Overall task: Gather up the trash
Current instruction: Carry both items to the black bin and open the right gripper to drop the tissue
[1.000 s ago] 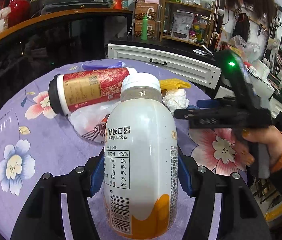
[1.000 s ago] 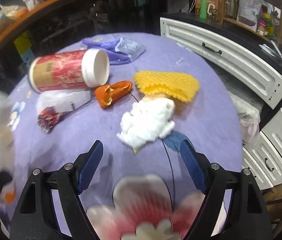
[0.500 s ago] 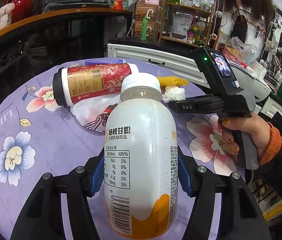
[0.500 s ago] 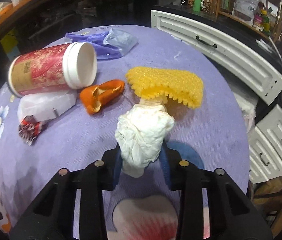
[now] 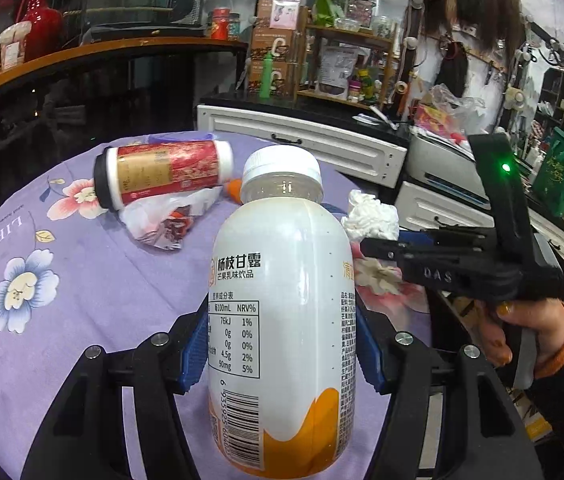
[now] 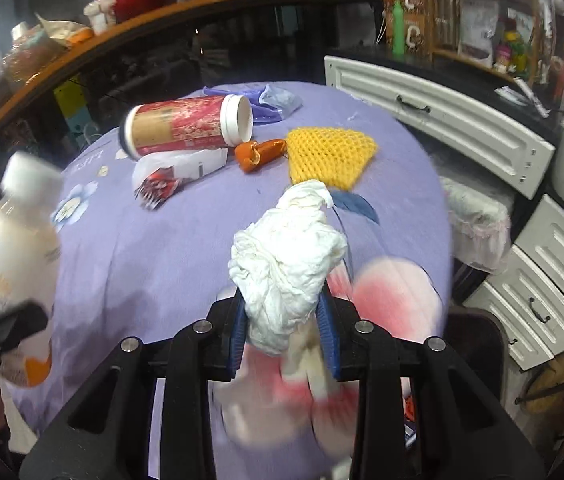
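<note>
Gripper work first: the left gripper point(image 5: 282, 356) is clamped on the white mango drink bottle point(image 5: 282, 320), blue pads pressed to both sides of its body, holding it upright above the purple flowered tablecloth point(image 5: 82, 288), just as it did a second ago. What has changed is on the other side. The right gripper point(image 6: 284, 334), which stood wide open over the cloth a second ago and closed half a second ago, now grips the crumpled white tissue point(image 6: 288, 264) and has lifted it clear; the blur along the cloth beneath suggests the hand is in motion. In the left wrist view the tissue point(image 5: 370, 220) hangs off the front of that gripper, beside the bottle.

So both hands appear loaded, and neither can take more until it unloads; no bin is identifiable in either view.

Left lying on the table, from largest down: the red and gold cup point(image 6: 186, 128) on its side, the yellow foam fruit net point(image 6: 328, 156), the purple plastic bag point(image 6: 266, 102), the clear wrapper point(image 6: 178, 172) with its red scrap, and the orange peel point(image 6: 258, 154).
</note>
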`<state>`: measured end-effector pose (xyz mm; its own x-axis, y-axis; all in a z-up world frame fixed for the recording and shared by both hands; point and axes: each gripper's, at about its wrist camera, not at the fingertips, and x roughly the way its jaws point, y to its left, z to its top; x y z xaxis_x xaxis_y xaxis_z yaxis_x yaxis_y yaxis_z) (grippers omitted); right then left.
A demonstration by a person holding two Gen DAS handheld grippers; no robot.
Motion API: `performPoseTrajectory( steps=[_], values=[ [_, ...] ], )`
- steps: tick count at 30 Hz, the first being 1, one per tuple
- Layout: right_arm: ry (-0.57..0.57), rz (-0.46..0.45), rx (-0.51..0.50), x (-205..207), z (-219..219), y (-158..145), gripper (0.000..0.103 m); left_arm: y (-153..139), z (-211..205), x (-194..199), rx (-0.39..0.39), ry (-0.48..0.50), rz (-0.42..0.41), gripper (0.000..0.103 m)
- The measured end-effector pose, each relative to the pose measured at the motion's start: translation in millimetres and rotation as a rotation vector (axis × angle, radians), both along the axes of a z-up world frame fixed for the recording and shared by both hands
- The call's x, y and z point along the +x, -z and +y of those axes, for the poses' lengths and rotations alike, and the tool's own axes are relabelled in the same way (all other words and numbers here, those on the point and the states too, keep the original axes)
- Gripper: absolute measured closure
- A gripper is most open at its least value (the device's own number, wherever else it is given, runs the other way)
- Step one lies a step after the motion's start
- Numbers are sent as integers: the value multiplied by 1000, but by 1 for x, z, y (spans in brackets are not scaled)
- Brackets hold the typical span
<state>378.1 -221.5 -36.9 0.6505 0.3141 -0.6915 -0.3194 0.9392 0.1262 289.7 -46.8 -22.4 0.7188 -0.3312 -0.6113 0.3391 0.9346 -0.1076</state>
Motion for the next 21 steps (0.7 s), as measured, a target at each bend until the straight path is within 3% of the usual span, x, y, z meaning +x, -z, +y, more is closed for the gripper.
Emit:
performPoseTrajectory(
  steps=[10,21],
  values=[
    [156,-67,-44,-85,-83,7,71,10,-75,-27,-45,165,19,42],
    [349,16,-55,-121,-171,55,71,34,-157,-30,-30,307,72,42]
  ],
)
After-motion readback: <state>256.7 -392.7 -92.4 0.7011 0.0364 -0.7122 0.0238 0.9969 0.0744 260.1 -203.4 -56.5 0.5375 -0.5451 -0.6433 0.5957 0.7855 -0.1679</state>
